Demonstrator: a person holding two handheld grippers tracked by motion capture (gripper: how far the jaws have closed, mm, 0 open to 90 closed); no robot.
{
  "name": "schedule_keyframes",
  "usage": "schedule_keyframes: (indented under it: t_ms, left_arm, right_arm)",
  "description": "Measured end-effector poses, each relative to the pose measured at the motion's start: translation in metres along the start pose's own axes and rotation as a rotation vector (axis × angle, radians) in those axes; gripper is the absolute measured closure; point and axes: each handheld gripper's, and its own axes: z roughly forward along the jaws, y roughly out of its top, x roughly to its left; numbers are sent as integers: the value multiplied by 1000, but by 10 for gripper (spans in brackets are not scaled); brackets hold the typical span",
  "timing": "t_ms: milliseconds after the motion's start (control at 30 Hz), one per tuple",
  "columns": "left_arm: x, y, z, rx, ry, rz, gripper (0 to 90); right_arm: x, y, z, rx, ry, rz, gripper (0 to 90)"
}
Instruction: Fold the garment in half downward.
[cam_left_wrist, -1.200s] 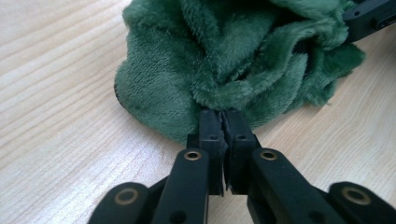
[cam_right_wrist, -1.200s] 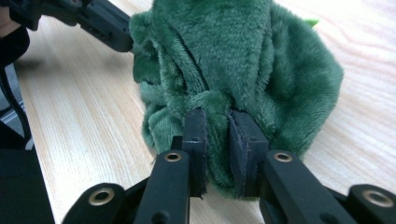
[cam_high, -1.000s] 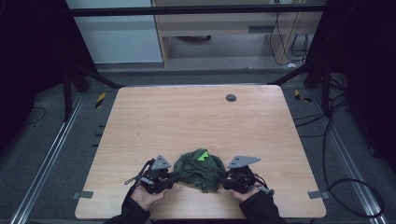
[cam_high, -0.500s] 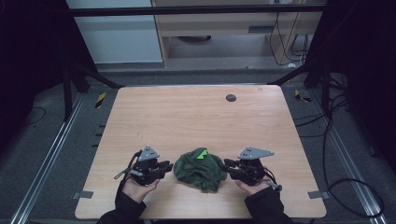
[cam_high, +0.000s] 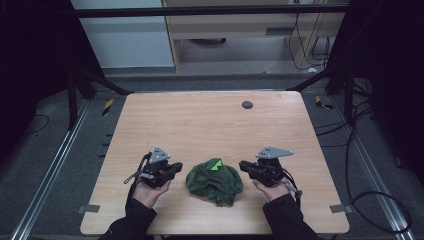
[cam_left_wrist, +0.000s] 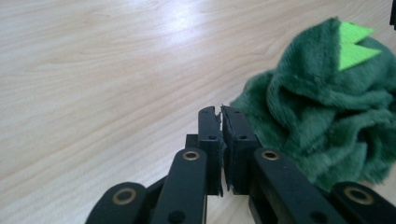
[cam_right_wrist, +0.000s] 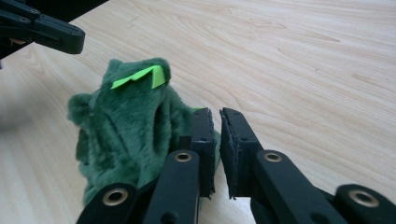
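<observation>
The wooden table carries a crumpled green plush cloth near the middle of its near edge, lying loose in a heap with a bright light-green tag on its far side. The left gripper sits just beside the cloth's left side, apart from it; its jaws have just been closing and now stand pressed together with nothing between them. The right gripper sits just beside the cloth's right side, its jaws also just closed down to a narrow slit, with no cloth between them. A small dark round spot lies near the table's far edge.
</observation>
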Motion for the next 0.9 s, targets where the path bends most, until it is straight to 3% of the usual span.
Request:
schedule_keyframes:
  t_ms: [467,900]
  left_arm:
    - [-9,19,30,-2,-42,28,900]
    - [-10,20,54,35,-77,34,900]
  right_arm:
    - [-1,13,26,36,1,12,900]
    - [6,9,44,65,26,4,900]
